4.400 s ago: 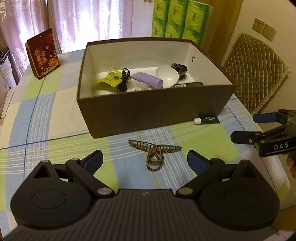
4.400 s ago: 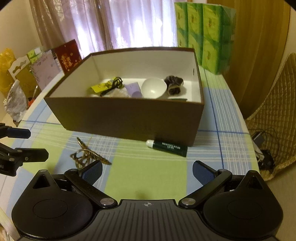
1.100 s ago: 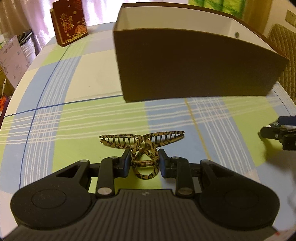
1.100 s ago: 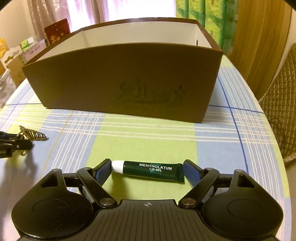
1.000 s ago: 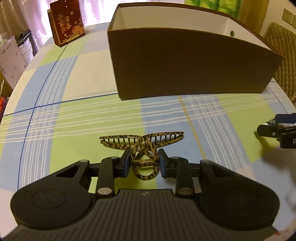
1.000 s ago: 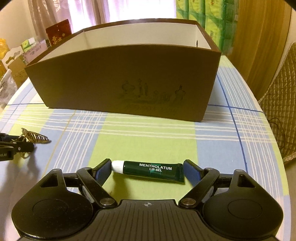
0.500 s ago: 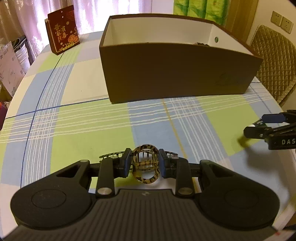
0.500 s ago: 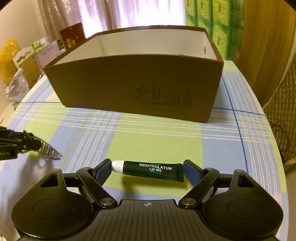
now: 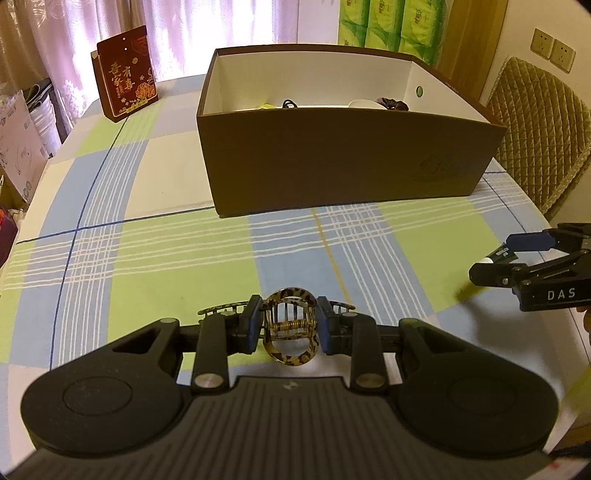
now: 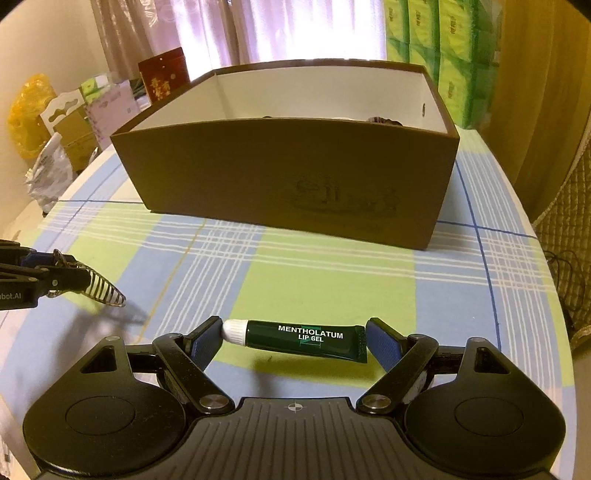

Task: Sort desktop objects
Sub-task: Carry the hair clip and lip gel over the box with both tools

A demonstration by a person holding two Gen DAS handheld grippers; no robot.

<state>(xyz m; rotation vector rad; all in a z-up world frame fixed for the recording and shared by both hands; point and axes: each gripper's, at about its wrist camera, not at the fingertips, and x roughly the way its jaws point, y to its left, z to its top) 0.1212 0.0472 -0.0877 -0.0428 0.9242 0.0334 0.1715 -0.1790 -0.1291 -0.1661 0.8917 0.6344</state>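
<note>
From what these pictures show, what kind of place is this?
Probably a room in a home. A table with a checked tablecloth stands by curtains, with stacked tissue packs and a quilted chair close by.

Both cameras ride low over the table (image 9: 155, 236), each looking forward along its own fingers toward the brown box (image 9: 347, 162) (image 10: 295, 181). The left view faces it from the left, the right view from the right. Each also catches the other gripper at its edge.
</note>
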